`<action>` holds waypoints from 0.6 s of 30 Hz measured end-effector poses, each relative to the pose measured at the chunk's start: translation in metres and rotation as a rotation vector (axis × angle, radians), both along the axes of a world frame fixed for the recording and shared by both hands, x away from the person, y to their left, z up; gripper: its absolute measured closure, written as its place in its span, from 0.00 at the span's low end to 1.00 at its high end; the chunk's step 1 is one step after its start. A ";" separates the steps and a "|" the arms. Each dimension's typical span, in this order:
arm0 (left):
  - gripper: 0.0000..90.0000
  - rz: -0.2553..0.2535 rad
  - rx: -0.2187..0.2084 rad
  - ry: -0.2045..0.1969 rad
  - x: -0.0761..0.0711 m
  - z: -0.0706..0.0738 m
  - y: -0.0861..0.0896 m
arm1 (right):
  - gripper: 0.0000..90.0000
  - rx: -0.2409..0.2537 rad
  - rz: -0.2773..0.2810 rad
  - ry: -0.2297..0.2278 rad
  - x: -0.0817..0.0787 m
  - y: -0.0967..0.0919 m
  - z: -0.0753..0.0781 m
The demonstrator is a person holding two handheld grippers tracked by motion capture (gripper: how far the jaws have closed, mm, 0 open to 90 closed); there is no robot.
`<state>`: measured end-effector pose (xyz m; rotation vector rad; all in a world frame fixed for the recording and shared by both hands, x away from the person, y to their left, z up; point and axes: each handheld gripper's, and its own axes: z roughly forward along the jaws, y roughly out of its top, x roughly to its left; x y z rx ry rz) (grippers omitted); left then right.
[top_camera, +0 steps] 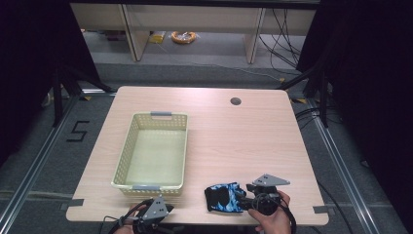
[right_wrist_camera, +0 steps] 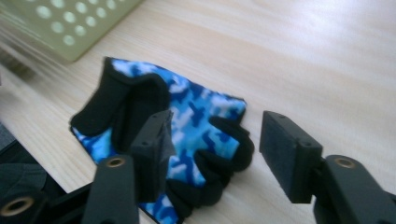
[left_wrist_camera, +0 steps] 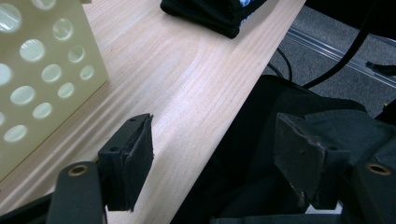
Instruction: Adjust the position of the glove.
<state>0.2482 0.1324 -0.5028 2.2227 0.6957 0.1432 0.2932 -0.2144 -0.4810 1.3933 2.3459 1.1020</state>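
Note:
A blue camouflage glove (top_camera: 223,196) with black trim lies flat on the wooden table (top_camera: 243,141) near its front edge. My right gripper (top_camera: 247,197) is just right of it, low over the table. In the right gripper view the glove (right_wrist_camera: 187,109) lies partly between the jaws of the right gripper (right_wrist_camera: 217,128); they stand apart and do not press on it. My left gripper (top_camera: 164,210) hangs at the table's front edge below the basket (top_camera: 125,146). The left gripper (left_wrist_camera: 215,128) is open with nothing between its jaws; the glove (left_wrist_camera: 210,14) lies farther off.
The cream perforated basket (left_wrist_camera: 46,70) with grey handles stands empty on the table's left half. A round cable hole (top_camera: 235,101) sits at the back right. Metal floor rails (top_camera: 336,161) run along both sides, and cables trail on the floor.

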 end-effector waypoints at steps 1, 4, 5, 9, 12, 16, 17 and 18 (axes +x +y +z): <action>0.32 0.001 0.000 0.000 0.000 0.000 0.000 | 0.46 -0.016 -0.002 -0.009 0.002 -0.001 -0.002; 0.32 -0.003 0.005 0.000 0.000 0.000 0.000 | 0.42 -0.027 -0.016 0.054 0.004 0.001 -0.007; 0.32 0.006 -0.010 0.004 -0.001 0.000 -0.001 | 0.42 -0.036 0.009 0.030 0.007 0.001 -0.010; 0.32 -0.019 0.006 -0.019 0.000 0.000 -0.001 | 0.41 -0.081 0.053 0.019 0.013 0.008 -0.018; 0.32 -0.015 0.002 -0.012 0.000 0.000 -0.001 | 0.38 -0.148 0.081 0.036 0.016 0.013 -0.021; 0.32 -0.017 0.001 -0.006 0.000 0.000 -0.001 | 0.63 -0.160 0.129 0.031 0.013 0.016 -0.020; 0.32 -0.034 0.021 -0.014 0.001 0.001 -0.001 | 0.67 -0.157 0.138 -0.005 0.013 0.017 -0.023; 0.32 -0.011 0.003 0.008 0.000 0.000 -0.002 | 0.75 -0.147 0.135 0.025 0.012 0.018 -0.020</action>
